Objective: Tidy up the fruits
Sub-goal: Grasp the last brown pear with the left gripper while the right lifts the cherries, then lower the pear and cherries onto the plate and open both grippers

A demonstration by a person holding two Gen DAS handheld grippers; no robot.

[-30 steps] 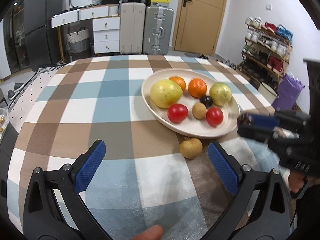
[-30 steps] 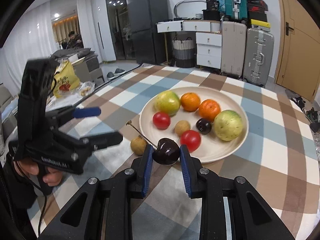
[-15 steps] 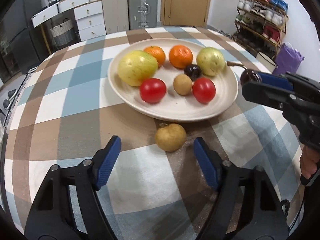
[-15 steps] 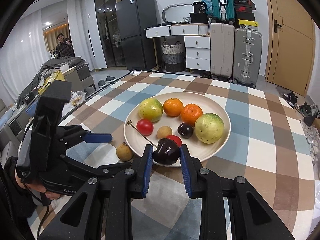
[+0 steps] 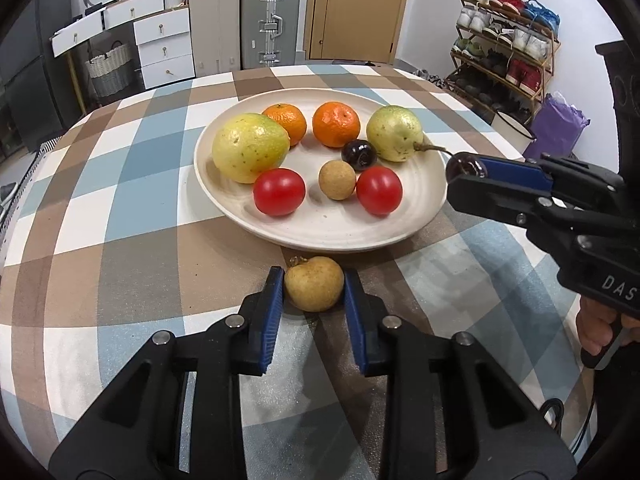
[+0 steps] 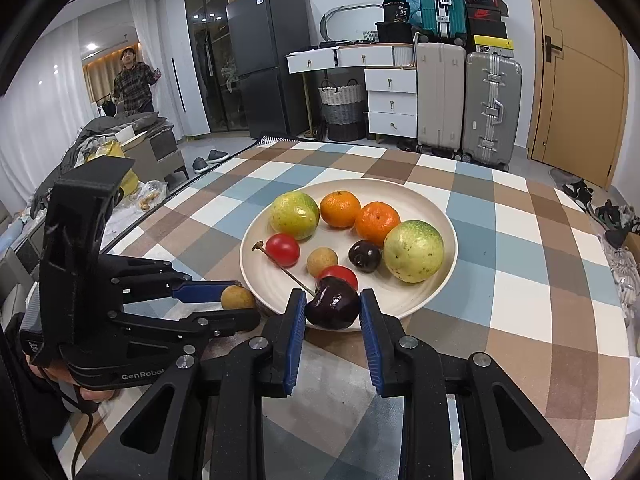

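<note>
A tan longan (image 5: 316,290) lies on the checked tablecloth just in front of the cream plate (image 5: 328,236). My left gripper (image 5: 314,280) is closing its jaws on it, and both blue pads touch its sides. In the right wrist view the same longan (image 6: 237,298) sits between the left gripper's fingers (image 6: 200,292). My right gripper (image 6: 332,304) is shut on a dark cherry (image 6: 334,310) with a long stem, held over the plate's (image 6: 440,284) near rim. The plate holds two oranges, two yellow-green fruits, two red tomatoes, a longan and a dark cherry.
The round table (image 5: 120,216) drops away at the left and right edges. Suitcases (image 5: 270,20) and white drawers (image 5: 160,44) stand behind it, a shoe rack (image 5: 504,56) and purple bag (image 5: 556,128) to the right. A person (image 6: 132,80) stands far back.
My left gripper moved forward and down to the loose longan, and its wide jaws closed around it. The right gripper kept the cherry and stayed near the plate's rim.
</note>
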